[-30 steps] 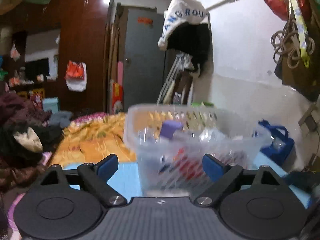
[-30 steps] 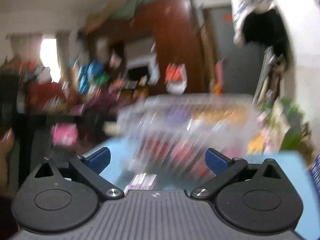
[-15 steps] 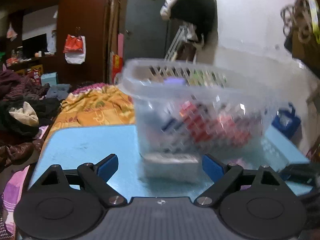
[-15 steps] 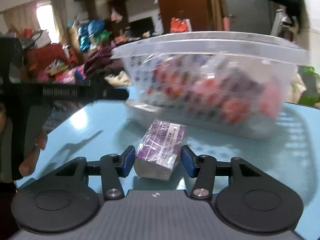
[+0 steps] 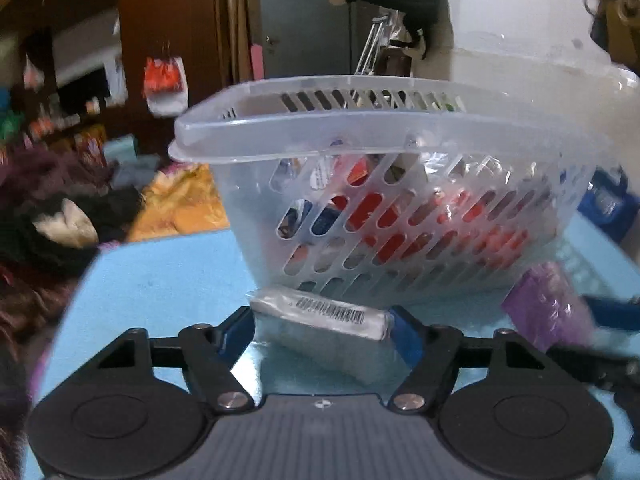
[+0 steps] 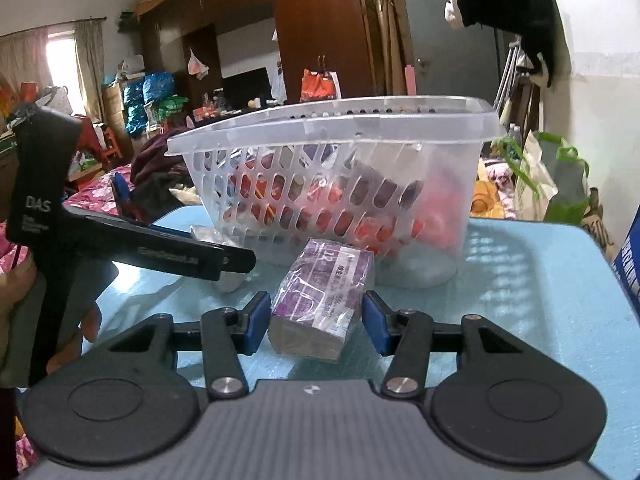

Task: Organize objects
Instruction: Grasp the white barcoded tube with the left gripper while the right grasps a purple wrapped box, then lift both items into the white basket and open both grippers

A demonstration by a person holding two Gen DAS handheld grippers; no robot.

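Note:
A clear slotted plastic basket (image 5: 400, 216) (image 6: 340, 184) with red and other packets inside stands on a light blue table (image 5: 160, 280) (image 6: 540, 300). A flat grey pack with a barcode (image 5: 320, 314) lies against the basket's base, between the fingers of my left gripper (image 5: 322, 330), which touch or nearly touch its ends. A purple wrapped pack (image 6: 324, 292) (image 5: 544, 304) lies on the table between the fingers of my right gripper (image 6: 314, 320), with small gaps at each side. The left gripper's body (image 6: 120, 240) shows in the right wrist view.
A blue box (image 6: 628, 256) stands at the table's right edge, and a blue bag (image 5: 612, 208) sits behind the basket. The table's left edge drops to a bed with clothes (image 5: 60, 216). A white wall (image 5: 520, 20) is at the right.
Both grippers came down and closer to the table. The left fingers narrowed around the grey pack. The right fingers, tight on the purple pack half a second ago, now stand slightly wider.

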